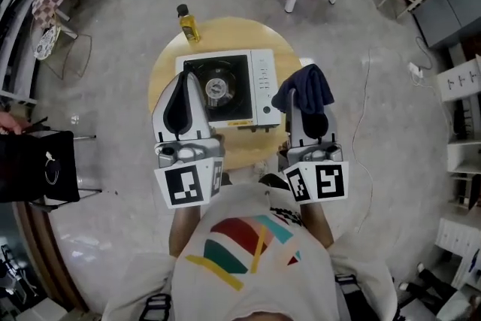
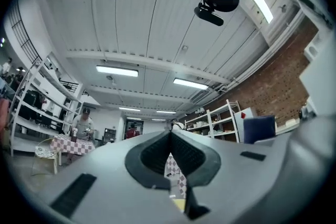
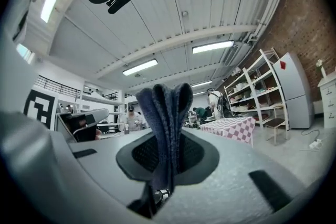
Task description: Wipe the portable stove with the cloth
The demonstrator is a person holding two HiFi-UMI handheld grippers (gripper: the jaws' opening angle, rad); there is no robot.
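The right gripper [image 1: 302, 110] pinches a dark blue folded cloth [image 3: 167, 113] between its jaws, the fabric standing up past their tips. It hangs just beside the right edge of the white portable stove with a black burner top [image 1: 259, 86], which sits on a round wooden table [image 1: 225, 37]. The left gripper [image 1: 186, 86] is over the stove's left side, its jaws pressed together on nothing. A small bottle of yellow liquid [image 1: 188, 25] stands behind the stove.
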